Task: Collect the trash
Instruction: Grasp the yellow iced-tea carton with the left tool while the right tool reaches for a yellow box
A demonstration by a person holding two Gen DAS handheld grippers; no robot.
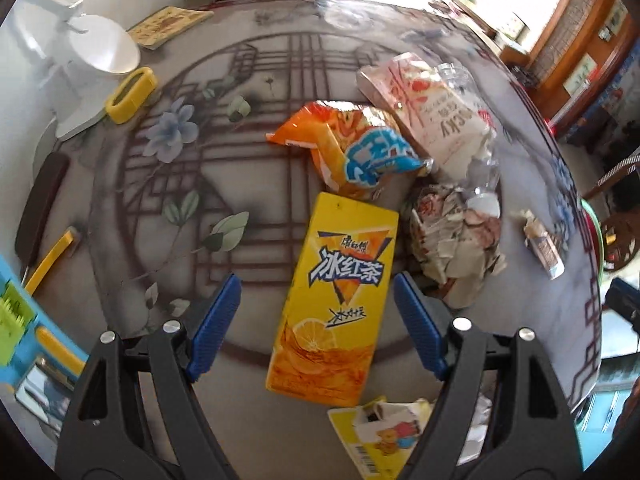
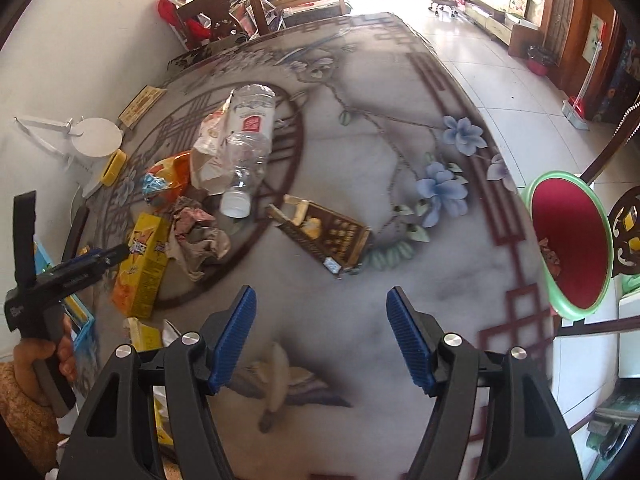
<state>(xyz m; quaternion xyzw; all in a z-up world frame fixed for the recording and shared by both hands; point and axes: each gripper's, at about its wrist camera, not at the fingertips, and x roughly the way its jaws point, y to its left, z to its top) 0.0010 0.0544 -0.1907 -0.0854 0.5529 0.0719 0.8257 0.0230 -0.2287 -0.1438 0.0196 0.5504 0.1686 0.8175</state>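
A yellow iced-tea carton [image 1: 336,300] lies flat on the table between the open fingers of my left gripper [image 1: 316,292], which hovers just above it. Beyond it lie an orange snack bag [image 1: 344,144], a white-pink Pocky wrapper [image 1: 432,108] and crumpled paper [image 1: 452,236]. In the right wrist view my right gripper [image 2: 320,308] is open and empty over bare table. A torn brown box [image 2: 324,232], a clear plastic bottle [image 2: 248,148], the carton [image 2: 142,264] and the left gripper [image 2: 100,258] show there. A green-rimmed red bin [image 2: 572,240] stands off the table's right edge.
A small yellow box [image 1: 380,436] lies near the left gripper's base. A white stand [image 1: 96,52], a yellow holder [image 1: 132,94], a booklet [image 1: 168,26] and a dark case [image 1: 40,208] sit at the table's left. A wooden chair [image 2: 224,4] stands at the far end.
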